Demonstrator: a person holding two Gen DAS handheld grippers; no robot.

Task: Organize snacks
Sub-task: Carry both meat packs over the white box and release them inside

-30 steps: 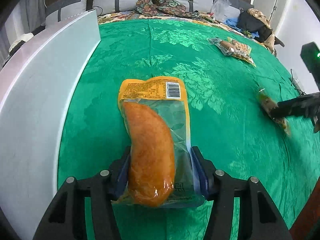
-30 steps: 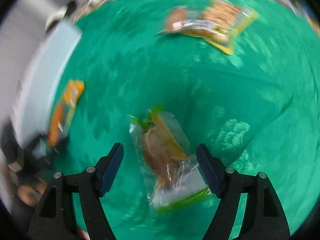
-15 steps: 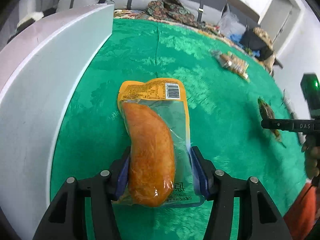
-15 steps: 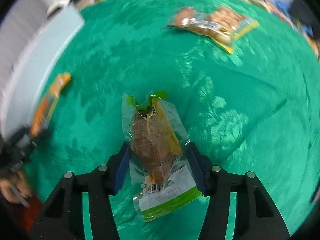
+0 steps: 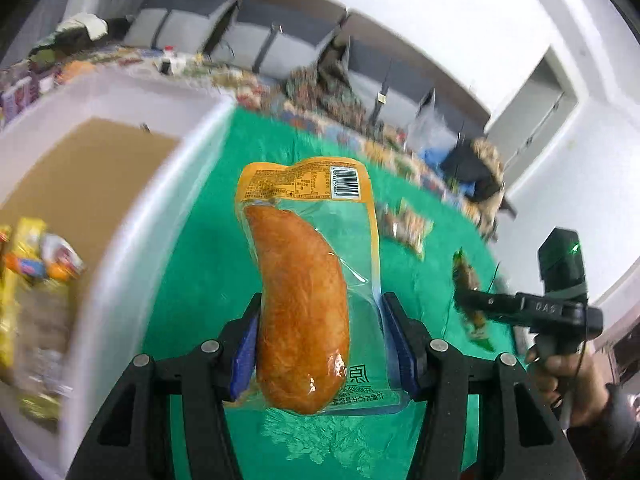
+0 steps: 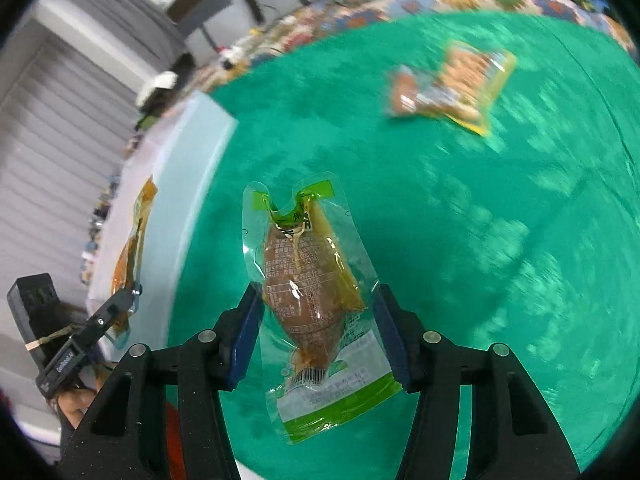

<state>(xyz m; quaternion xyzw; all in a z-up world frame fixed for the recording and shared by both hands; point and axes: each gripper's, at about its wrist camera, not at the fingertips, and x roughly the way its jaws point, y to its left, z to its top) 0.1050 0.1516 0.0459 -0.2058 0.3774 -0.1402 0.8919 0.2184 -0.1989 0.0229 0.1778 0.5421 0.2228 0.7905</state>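
**Two packets held at once, both on course for the white box**

Both grippers carry a snack, which looks like a way to fill the box in one trip rather than two. Nearest in the left wrist view, the left gripper (image 5: 320,340) has its blue pads closed on the lower half of the sausage packet (image 5: 308,280). It holds the packet by the thick meat end, a firmer thing to squeeze than loose film, and the orange label end sticks out forward, clear of the green cloth (image 5: 200,280). Just to its left stands the white box (image 5: 132,216), its wall close beside the packet; inside, other snacks (image 5: 36,264) lie blurred against the brown bottom. I judge the packet is raised so that it can pass over that wall.

In the right wrist view the right gripper (image 6: 316,340) grips the green packet (image 6: 312,292) across its middle, around the brown food inside, with the clear notched end pointing away and the green-printed end hanging back toward the camera. It hangs above the cloth, farther from the box than the sausage is.

Beyond both, toward the far edge of the cloth, a yellow packet (image 6: 452,84) lies flat and untouched, so at least one more pick seems left. Past the cloth, only cluttered furniture shows.
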